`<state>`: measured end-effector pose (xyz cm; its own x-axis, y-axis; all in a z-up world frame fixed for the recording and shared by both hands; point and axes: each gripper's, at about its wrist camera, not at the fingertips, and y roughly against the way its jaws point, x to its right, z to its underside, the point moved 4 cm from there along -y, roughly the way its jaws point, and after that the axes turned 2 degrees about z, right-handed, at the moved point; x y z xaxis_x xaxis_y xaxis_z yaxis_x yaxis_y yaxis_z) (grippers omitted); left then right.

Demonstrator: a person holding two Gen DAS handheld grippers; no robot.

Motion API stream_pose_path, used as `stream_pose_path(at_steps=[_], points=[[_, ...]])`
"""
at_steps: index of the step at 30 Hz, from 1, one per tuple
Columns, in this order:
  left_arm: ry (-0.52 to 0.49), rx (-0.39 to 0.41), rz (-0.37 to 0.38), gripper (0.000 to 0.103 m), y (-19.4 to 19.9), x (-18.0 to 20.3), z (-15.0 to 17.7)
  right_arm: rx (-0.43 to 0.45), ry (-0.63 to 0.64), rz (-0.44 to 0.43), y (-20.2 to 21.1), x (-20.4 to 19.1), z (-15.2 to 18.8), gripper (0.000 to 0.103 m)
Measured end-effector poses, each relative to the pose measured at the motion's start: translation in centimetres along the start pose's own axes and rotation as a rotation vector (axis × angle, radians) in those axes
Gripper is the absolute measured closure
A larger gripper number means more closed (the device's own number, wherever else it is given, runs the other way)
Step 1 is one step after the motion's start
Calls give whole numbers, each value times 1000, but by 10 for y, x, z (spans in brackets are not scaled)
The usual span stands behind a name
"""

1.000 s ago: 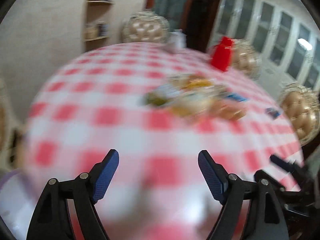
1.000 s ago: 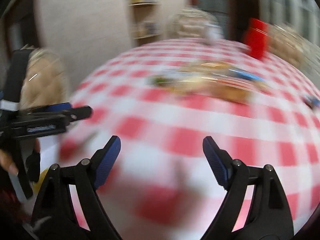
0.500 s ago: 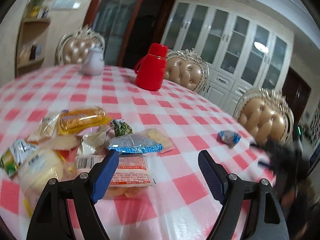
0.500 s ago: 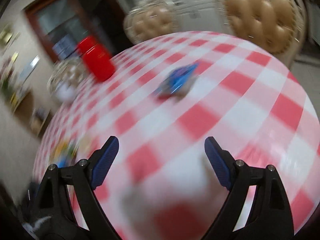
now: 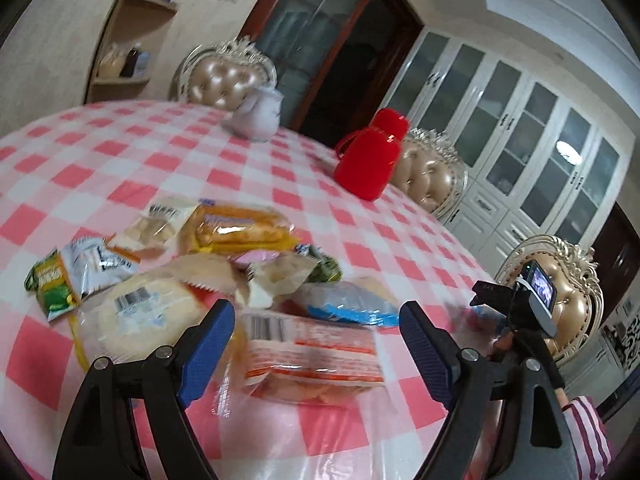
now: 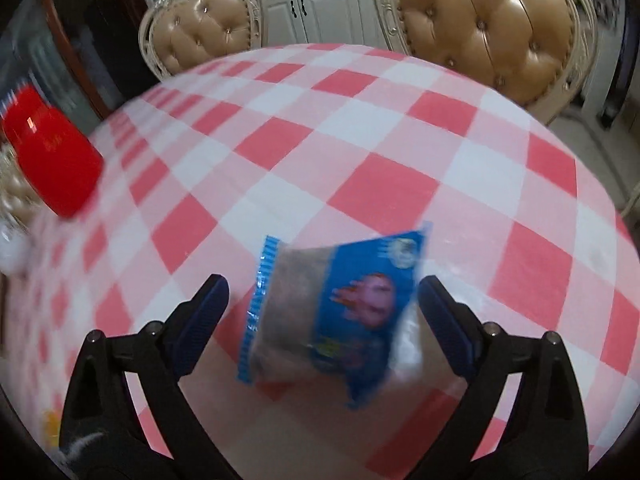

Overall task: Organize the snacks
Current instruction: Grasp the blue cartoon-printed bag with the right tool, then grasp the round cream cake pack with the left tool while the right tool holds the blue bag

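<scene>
A heap of wrapped snacks lies on the red-and-white checked tablecloth (image 5: 120, 184): a yellow bread packet (image 5: 236, 232), a round bun packet (image 5: 148, 316), a green bag (image 5: 50, 284) and a blue-edged clear packet (image 5: 348, 304). My left gripper (image 5: 318, 344) hovers just before the heap, its jaws opening over an orange-and-white packet (image 5: 312, 356) without touching it. Away from the heap, a lone blue snack packet (image 6: 332, 316) lies on the cloth. It sits between the fingers of my right gripper (image 6: 322, 308), whose jaws are opening; the pads do not press on it.
A red jug (image 5: 370, 160) and a white teapot (image 5: 258, 116) stand farther back on the round table. Tufted gold chairs (image 6: 492, 28) ring the table's edge. A striped sleeve (image 5: 588, 440) shows at the lower right of the left wrist view.
The right gripper swung across the table to the lone blue packet, which now lies between its widened fingers. The left gripper moved closer to the snack heap.
</scene>
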<state>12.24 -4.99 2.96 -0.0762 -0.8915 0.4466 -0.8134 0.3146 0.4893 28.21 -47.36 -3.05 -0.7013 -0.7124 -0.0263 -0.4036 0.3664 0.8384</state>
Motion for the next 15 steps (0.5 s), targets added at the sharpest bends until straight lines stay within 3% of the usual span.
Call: stream_pose_path(at_steps=[2, 6, 7, 10, 15], points=[[11, -12, -20, 18, -2, -6, -2, -4, 78, 56, 1, -5, 7, 6], [-5, 26, -77, 18, 7, -19, -22, 56, 87, -17, 20, 10, 22, 42], [-8, 43, -93, 18, 12, -26, -30, 65, 86, -39, 27, 14, 29, 43], [33, 70, -142, 17, 22, -56, -54, 80, 116, -210, 69, 17, 72, 45], [108, 3, -188, 17, 22, -99, -67, 46, 177, -526, 141, -2, 155, 45]])
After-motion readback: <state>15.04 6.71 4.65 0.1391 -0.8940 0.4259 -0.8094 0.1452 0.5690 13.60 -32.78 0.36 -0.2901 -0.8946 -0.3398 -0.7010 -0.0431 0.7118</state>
